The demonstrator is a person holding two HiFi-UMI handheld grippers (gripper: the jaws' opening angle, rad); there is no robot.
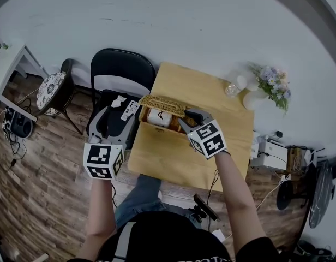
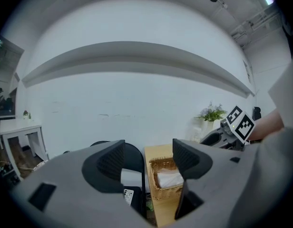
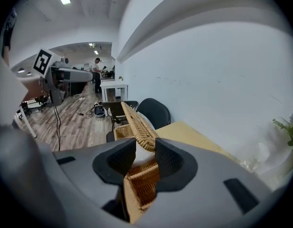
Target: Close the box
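A wicker box (image 1: 157,125) stands on the wooden table (image 1: 211,157) near its left edge, with a white roll (image 1: 157,117) inside. Its woven lid (image 1: 162,105) is raised and tilted. My right gripper (image 1: 185,120) is at the lid's right end. In the right gripper view the lid's tip (image 3: 141,129) lies between the jaws of the right gripper (image 3: 145,158), with a narrow gap at the left pad, above the box's inside (image 3: 142,184). My left gripper (image 1: 118,119) hangs off the table over the chair, open and empty (image 2: 146,158), facing the box (image 2: 166,190).
A black chair (image 1: 121,70) stands at the table's left corner with small white items on its seat. A round patterned stool (image 1: 51,89) is farther left. A flower vase (image 1: 263,89) and a glass bottle (image 1: 232,89) stand at the table's far right.
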